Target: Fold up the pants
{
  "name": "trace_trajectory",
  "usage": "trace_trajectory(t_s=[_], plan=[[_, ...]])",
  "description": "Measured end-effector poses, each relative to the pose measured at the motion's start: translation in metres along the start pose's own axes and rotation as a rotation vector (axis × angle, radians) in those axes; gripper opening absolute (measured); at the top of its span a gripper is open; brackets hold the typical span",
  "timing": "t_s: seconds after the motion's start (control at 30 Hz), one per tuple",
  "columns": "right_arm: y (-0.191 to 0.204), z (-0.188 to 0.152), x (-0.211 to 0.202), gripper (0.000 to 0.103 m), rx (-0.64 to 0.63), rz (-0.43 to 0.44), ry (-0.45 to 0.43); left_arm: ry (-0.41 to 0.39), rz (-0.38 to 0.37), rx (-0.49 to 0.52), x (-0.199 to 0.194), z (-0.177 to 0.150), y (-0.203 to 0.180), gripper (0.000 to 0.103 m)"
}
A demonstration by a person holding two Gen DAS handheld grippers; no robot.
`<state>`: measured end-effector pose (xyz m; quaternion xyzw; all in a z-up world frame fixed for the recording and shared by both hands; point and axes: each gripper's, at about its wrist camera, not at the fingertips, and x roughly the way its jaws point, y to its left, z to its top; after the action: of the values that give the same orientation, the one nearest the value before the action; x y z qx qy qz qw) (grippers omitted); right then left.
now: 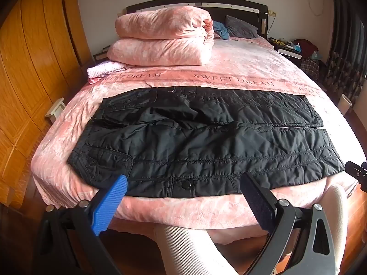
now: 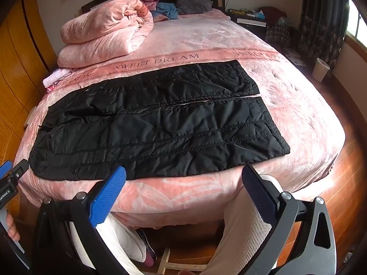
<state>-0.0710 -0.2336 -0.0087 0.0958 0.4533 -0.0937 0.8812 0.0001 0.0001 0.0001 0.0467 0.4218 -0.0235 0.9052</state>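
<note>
Black quilted pants [image 1: 201, 137] lie flat across the pink bed [image 1: 229, 68], waist to the left, both legs side by side running right. They also show in the right wrist view [image 2: 160, 123]. My left gripper [image 1: 183, 183] is open and empty, just off the near edge of the bed by the waist and near leg. My right gripper [image 2: 183, 178] is open and empty, off the bed's near edge by the near leg's hem end.
A folded pink quilt [image 1: 165, 39] sits at the head of the bed [image 2: 206, 194], with a small pink cloth [image 1: 103, 68] beside it. A wooden wardrobe [image 1: 34, 68] is on the left. A nightstand [image 1: 289, 48] and bin [image 2: 321, 68] are on the right. The person's legs [image 2: 240, 229] are below.
</note>
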Motion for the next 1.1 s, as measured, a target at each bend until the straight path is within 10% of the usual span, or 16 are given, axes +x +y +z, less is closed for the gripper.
trace_trajectory(t_s=[1.1], plan=[[-0.011,0.003,0.008,0.101,0.016,0.011,0.017,-0.012,-0.013,0.039,0.000,0.006,-0.005,0.099]])
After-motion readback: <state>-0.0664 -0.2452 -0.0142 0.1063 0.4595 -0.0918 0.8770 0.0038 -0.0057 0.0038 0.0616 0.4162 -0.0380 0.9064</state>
